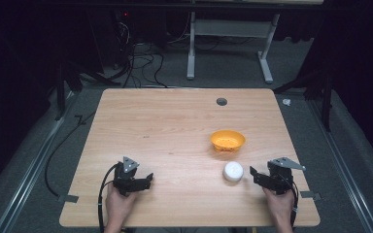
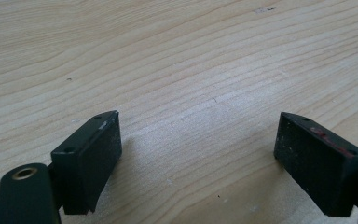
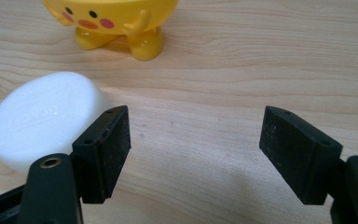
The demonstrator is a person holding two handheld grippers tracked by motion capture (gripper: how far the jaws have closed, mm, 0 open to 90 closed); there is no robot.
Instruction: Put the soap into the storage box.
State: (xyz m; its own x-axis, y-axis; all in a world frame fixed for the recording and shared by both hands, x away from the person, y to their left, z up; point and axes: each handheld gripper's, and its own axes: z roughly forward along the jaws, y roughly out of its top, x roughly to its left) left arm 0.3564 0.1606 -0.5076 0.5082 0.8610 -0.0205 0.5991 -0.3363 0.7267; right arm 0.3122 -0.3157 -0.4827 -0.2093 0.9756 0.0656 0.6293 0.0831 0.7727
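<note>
The white lid (image 3: 42, 122) is round, smooth and low, with faint raised letters on top that are too weak to read. It lies on the surface (image 1: 175, 126) just beside the right tongs (image 3: 193, 140), outside their left jaw, which hides its edge. Beyond it stands a yellow bowl (image 3: 116, 21), its top cut off. Both the right and left tongs (image 2: 200, 154) are wide apart and hold nothing.

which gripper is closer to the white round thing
Right. The right gripper sits just to the right of the white round block, jaws open; the left gripper rests far off across the table.
</note>
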